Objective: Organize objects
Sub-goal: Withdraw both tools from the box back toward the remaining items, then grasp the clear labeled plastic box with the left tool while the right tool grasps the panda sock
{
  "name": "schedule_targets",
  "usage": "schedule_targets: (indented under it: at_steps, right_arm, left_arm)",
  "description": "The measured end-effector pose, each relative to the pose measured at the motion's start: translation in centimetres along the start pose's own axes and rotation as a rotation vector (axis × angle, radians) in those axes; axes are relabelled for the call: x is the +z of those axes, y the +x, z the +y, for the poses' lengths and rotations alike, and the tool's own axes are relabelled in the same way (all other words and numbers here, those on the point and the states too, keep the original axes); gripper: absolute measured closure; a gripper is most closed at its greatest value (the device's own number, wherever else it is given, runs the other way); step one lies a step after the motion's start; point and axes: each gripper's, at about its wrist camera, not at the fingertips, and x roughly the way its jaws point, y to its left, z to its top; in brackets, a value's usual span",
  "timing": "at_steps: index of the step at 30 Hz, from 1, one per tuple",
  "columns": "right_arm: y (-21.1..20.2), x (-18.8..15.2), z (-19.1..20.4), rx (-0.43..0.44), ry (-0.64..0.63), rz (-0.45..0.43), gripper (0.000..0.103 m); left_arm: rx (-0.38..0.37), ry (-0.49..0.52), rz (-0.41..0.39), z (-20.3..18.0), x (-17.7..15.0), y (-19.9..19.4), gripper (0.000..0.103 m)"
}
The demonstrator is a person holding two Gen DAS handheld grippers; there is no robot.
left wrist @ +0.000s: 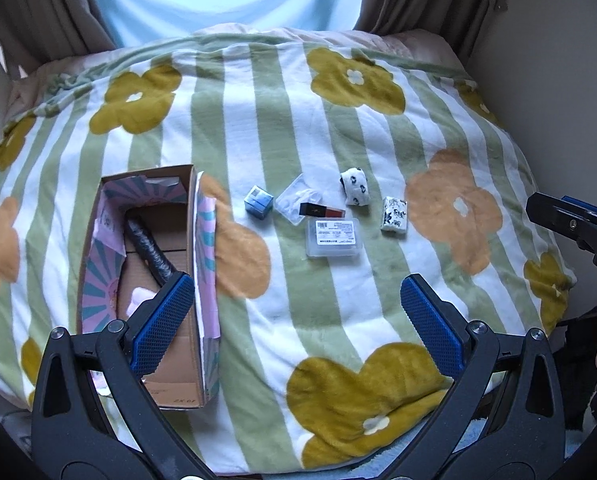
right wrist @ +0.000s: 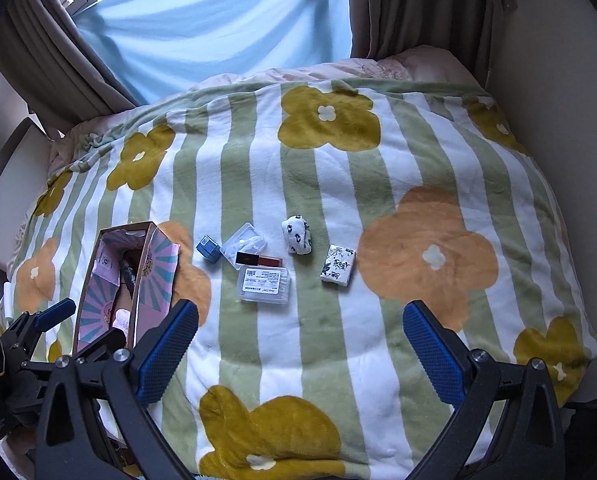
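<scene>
An open cardboard box (left wrist: 190, 220) (right wrist: 140, 276) with a pink and teal lining lies on the bed's left side, with a dark long object (left wrist: 150, 248) inside. To its right lie a small blue box (left wrist: 258, 202) (right wrist: 209, 249), a clear plastic case (left wrist: 294, 200) (right wrist: 244, 245), a black and red lipstick (left wrist: 322, 211) (right wrist: 259, 260), a labelled clear box (left wrist: 333, 238) (right wrist: 264, 284), a rolled white sock (left wrist: 355, 189) (right wrist: 297, 236) and a tissue packet (left wrist: 394, 214) (right wrist: 338, 266). My left gripper (left wrist: 298, 312) is open and empty, near the box's right wall. My right gripper (right wrist: 300, 344) is open and empty, short of the items.
A striped flower blanket (left wrist: 298, 128) (right wrist: 338, 168) covers the bed. Curtains and a light blue sheet hang behind. Walls stand on both sides. The right gripper shows at the right edge of the left view (left wrist: 578, 228), the left gripper at the lower left of the right view (right wrist: 38, 340).
</scene>
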Motion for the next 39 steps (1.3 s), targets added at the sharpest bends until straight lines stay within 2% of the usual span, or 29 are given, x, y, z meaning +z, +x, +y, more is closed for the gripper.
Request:
schedule_targets:
  at_steps: [5,10,21,29,35,39]
  right_arm:
    - [1.5,1.1,-1.0,0.018,-0.008,0.016,0.001]
    - [5.0,2.7,-2.0,0.055,-0.048,0.055,0.001]
    - [17.0,5.5,-3.2,0.124,-0.13,0.137,0.001]
    - [24.7,6.0,-2.7,0.164,-0.167,0.21,0.013]
    - [29.0,6.4,-2.4,0.181,-0.172,0.252,0.018]
    - [31.1,6.5,-2.0,0.189,-0.171,0.28,0.029]
  left_arm:
    - [-0.017,0.006,0.034,-1.4,0.8,2.0,0.0]
    - [-0.042,0.009,0.076,-2.9,1.5,5.4,0.0]
    - [-0.048,-0.028,0.178,-5.1,1.8,17.8,0.0]
    - [-0.048,-0.061,0.254,-5.0,1.3,25.7,0.0]
    - [-0.038,-0.08,0.274,-4.9,1.3,29.4,0.001]
    - [-0.033,-0.09,0.29,-4.6,1.2,31.1,0.001]
